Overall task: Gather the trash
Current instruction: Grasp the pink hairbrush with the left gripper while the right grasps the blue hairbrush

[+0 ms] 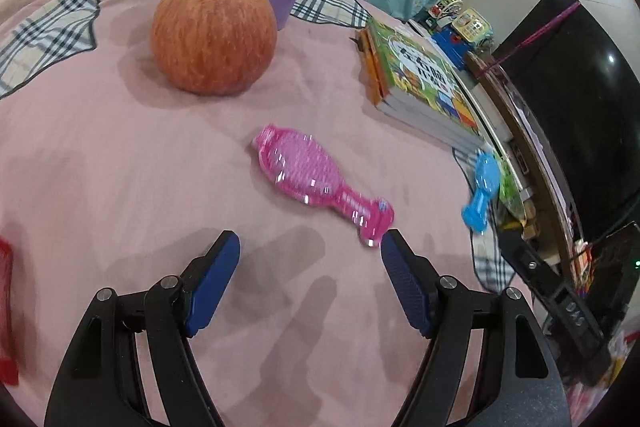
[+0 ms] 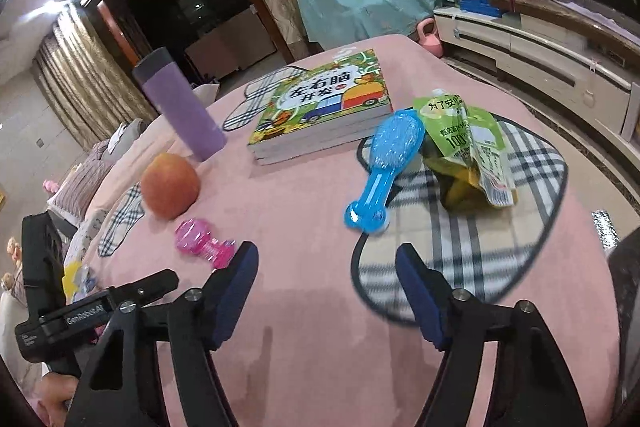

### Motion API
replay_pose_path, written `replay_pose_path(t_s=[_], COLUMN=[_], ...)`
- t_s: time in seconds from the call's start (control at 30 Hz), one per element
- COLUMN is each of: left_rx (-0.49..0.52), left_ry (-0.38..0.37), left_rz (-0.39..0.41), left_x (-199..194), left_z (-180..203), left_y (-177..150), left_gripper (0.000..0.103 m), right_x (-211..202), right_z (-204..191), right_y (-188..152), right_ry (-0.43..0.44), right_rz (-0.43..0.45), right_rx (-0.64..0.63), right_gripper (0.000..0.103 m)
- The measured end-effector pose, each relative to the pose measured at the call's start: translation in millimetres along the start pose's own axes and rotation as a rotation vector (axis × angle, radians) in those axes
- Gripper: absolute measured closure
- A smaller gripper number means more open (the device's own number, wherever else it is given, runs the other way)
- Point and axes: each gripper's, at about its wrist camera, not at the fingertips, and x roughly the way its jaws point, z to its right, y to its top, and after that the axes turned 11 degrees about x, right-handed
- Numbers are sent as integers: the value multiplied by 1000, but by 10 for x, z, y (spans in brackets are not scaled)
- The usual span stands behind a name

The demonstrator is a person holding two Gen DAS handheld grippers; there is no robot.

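Both grippers are being held open and empty over a pink bedspread (image 2: 304,211) with plaid patches. Just ahead of the left gripper (image 1: 310,247), a pink plastic hairbrush (image 1: 316,179) is lying, with a round red-orange apple (image 1: 214,33) beyond. Ahead of the right gripper (image 2: 326,263), a blue plastic hairbrush (image 2: 384,167) is resting; touching its far right side, the crumpled green snack wrapper (image 2: 468,151) is lying, beside stacked picture books (image 2: 320,111). A white cabinet (image 2: 540,63) is standing further right.

Warm, dim indoor light is cast from above; soft shadows are thrown beneath the gripper fingers (image 1: 214,281). Edges are fisheye-bent and motion-blurred.
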Motion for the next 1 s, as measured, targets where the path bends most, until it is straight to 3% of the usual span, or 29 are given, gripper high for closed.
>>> replay_pose_path(t_s=[0.17,0.33,0.4,0.47,0.57,0.63,0.8,1.0], left_rx=[15,103,160,207,229,230,255,319], left_ry=[36,135,188,227,223,206,148,14], left_rz=[-1,10,16,21,26,28,14,-28], left_x=[153,312,383,421,409,378,270,4], left_z=[22,170,255,328,353,342,371,514], left_y=[146,235,242,230,224,213,95,-260], left_gripper=[28,28,29,33,46,56,57,57], right_x=[210,406,451,509,542,524,324,-99], right_z=[89,120,102,84,75,88,94,141], right_y=[114,191,226,256,264,240,96,-157], right_ry=[-25,-52,-59,-85,-102,-92,-49,5], right_rz=[-10,-23,-27,-34,-46,-48,-60,-84], right_rx=[33,49,44,27,13,14,-8,-23], right_gripper=[39,45,51,65,86,90,98,100])
